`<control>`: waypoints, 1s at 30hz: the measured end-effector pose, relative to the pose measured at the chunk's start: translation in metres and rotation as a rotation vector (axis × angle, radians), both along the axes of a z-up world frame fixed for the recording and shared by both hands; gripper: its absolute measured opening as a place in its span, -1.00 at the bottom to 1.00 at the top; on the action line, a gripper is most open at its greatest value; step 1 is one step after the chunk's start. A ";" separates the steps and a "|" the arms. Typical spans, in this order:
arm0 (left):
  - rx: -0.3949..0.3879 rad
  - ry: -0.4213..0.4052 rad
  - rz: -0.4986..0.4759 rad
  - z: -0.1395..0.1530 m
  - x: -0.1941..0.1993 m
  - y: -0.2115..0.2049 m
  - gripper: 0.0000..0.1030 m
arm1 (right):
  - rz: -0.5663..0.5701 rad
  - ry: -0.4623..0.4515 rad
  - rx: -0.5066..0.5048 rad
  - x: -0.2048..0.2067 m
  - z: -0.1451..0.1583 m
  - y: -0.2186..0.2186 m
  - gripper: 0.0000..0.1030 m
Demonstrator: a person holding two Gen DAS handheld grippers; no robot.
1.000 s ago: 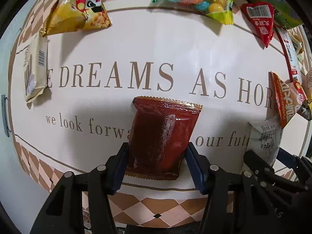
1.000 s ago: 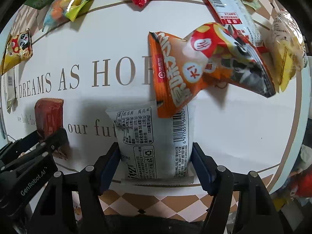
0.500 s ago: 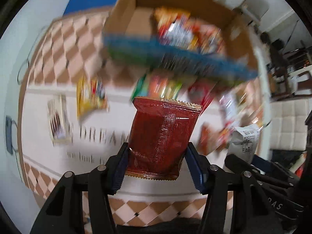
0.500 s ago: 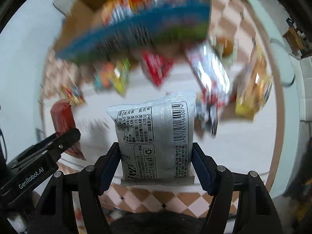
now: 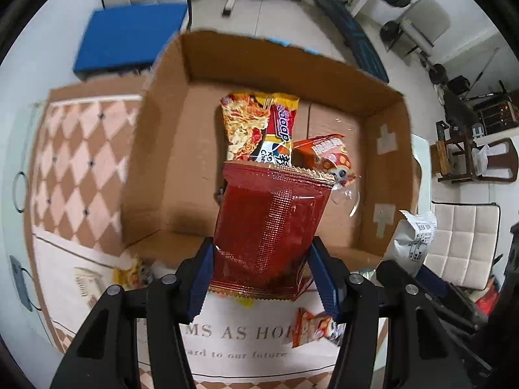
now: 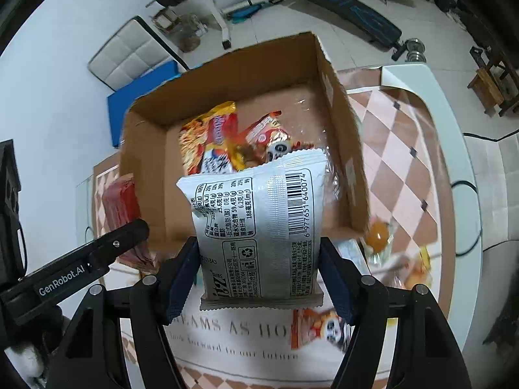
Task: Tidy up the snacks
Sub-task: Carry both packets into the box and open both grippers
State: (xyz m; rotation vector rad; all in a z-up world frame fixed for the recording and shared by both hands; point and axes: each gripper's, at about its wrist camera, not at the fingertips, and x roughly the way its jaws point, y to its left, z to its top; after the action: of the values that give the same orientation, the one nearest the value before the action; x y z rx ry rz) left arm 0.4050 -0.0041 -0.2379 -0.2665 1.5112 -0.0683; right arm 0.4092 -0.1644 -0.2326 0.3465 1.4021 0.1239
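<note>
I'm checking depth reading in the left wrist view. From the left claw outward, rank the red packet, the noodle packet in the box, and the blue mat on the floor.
1. Red packet: gripped in the left claw.
2. Noodle packet: lying inside the cardboard box, beyond the red packet.
3. Blue mat: on the floor past the box, upper left.

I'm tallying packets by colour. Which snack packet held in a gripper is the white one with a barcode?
The white packet in the right gripper, printed side and barcode facing the camera. The left gripper holds a plain dark red packet.
</note>
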 end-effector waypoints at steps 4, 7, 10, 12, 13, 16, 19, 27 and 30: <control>-0.036 0.117 0.009 -0.040 0.029 0.001 0.06 | 0.002 0.055 -0.023 0.036 -0.035 0.006 0.44; -0.055 0.188 0.021 -0.067 0.038 0.003 0.06 | 0.020 0.093 -0.044 0.051 -0.058 0.011 0.44; -0.062 0.232 0.016 -0.085 0.040 0.002 0.07 | 0.040 0.116 -0.059 0.061 -0.081 0.017 0.44; -0.055 0.246 0.008 -0.091 0.039 0.000 0.08 | 0.053 0.135 -0.061 0.065 -0.094 0.020 0.44; -0.052 0.250 0.004 -0.092 0.038 -0.001 0.08 | 0.059 0.142 -0.061 0.067 -0.101 0.021 0.44; -0.033 0.264 -0.005 -0.097 0.041 -0.005 0.09 | 0.090 0.192 -0.045 0.070 -0.116 0.024 0.45; -0.033 0.266 -0.001 -0.100 0.041 -0.006 0.45 | 0.144 0.212 -0.062 0.070 -0.119 0.030 0.63; -0.010 0.202 0.015 -0.073 0.036 -0.003 0.67 | 0.211 0.178 -0.117 0.070 -0.109 0.037 0.85; 0.006 0.158 0.001 -0.057 0.029 -0.005 0.67 | 0.195 0.161 -0.134 0.067 -0.101 0.033 0.85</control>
State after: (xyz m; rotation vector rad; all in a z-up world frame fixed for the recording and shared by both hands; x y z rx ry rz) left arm 0.4337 -0.0093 -0.2953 -0.2729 1.6681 -0.0422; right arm 0.4761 -0.1316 -0.3335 0.1097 1.5938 0.1633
